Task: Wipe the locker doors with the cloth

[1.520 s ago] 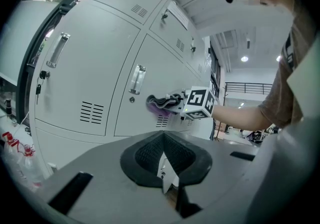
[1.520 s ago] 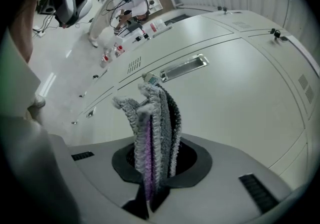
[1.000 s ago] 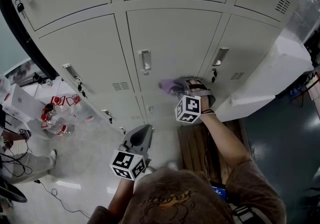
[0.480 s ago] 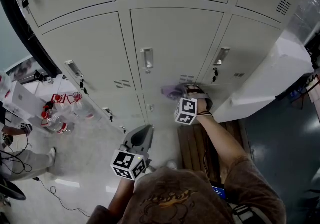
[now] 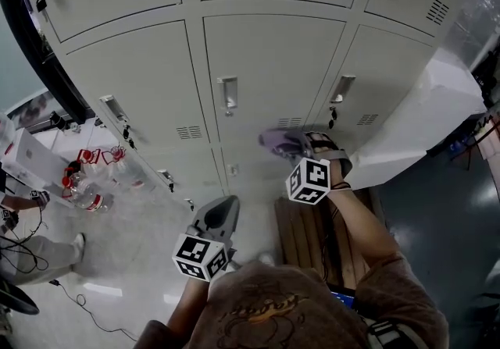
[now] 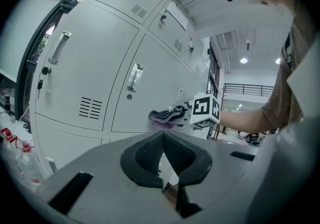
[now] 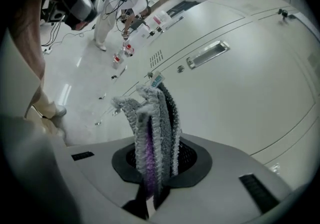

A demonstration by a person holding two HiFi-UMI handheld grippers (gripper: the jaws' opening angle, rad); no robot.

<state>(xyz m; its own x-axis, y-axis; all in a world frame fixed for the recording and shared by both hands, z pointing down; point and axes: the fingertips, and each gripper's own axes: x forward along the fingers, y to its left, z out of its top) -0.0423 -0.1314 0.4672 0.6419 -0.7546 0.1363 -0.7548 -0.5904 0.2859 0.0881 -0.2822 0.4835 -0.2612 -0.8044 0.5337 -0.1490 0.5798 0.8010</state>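
Head view: the right gripper (image 5: 301, 144) is clenched on the cloth (image 5: 277, 139), a folded grey and purple piece. It is held at the lower right corner of the centre locker door (image 5: 266, 66), just below that door's vent louvres (image 5: 291, 122). The left gripper (image 5: 225, 207) hangs lower and well apart from the lockers, over the floor (image 5: 141, 254), and carries nothing. A cluster of bottles (image 5: 87, 183) stands on the floor to the left. Left gripper view: the left gripper (image 6: 162, 140) is clenched, its dark pads meeting at the tips with nothing between them. Beyond it the cloth (image 6: 165, 115) shows against the locker door (image 6: 145, 102), with the marker cube (image 6: 206, 111) of the right gripper just beside it. Right gripper view: the right gripper (image 7: 157, 163) clamps the cloth (image 7: 152, 133) in upright folds between its jaws, purple inside and grey outside, with the free end reaching toward the locker door (image 7: 240, 97) below its recessed handle (image 7: 207, 53). Whether the cloth touches the door cannot be told from this view.
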